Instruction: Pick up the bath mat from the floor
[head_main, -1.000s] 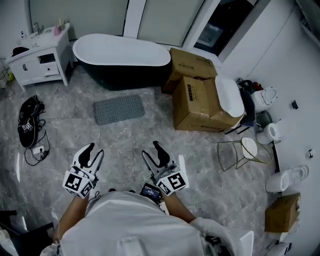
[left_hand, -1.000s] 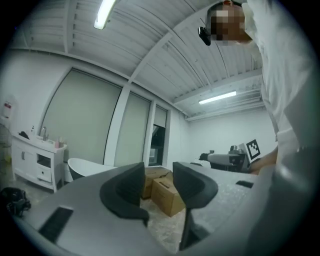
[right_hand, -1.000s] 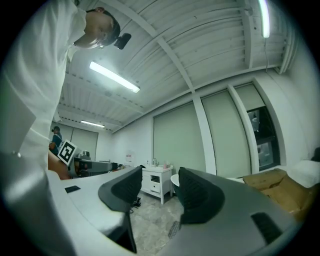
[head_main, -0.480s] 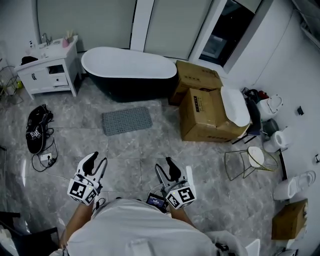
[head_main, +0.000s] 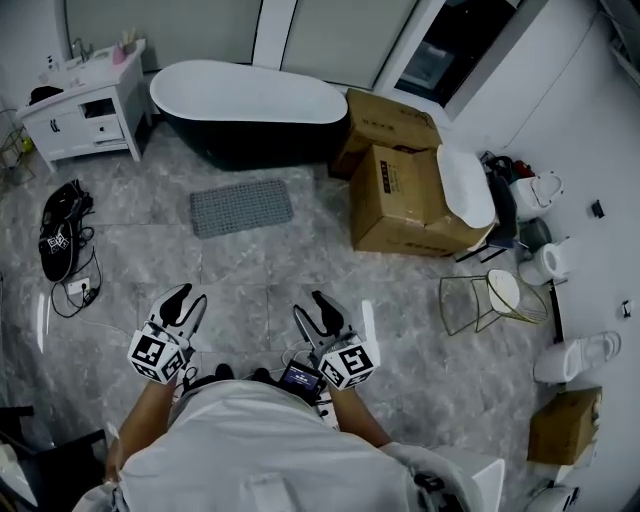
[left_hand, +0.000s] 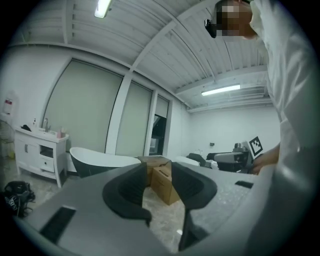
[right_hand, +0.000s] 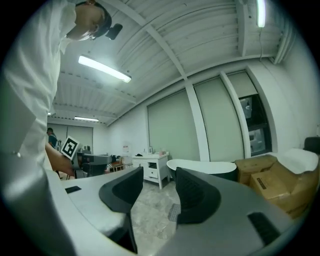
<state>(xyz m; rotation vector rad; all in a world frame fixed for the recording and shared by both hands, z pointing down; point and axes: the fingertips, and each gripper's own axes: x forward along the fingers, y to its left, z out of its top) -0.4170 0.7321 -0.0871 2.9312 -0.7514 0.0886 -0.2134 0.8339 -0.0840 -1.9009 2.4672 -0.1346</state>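
A grey dotted bath mat (head_main: 241, 207) lies flat on the marble floor in front of the dark bathtub (head_main: 248, 107). It also shows far off between the right jaws as a grey bath mat (right_hand: 173, 212). My left gripper (head_main: 184, 305) and right gripper (head_main: 318, 314) hang close to the person's body, well short of the mat. The jaws of both are closing and nothing is between them. From the left gripper view I see the tub and boxes, not the mat.
Two cardboard boxes (head_main: 405, 195) stand right of the tub with a white basin (head_main: 465, 185) on one. A white vanity (head_main: 78, 108) is at the back left. A black bag and cables (head_main: 58, 240) lie at left. A wire stand (head_main: 483, 304) and toilet parts (head_main: 575, 358) sit right.
The head view has swung a little, up and then back. Both grippers stay low near the body, with no thing taken hold of.
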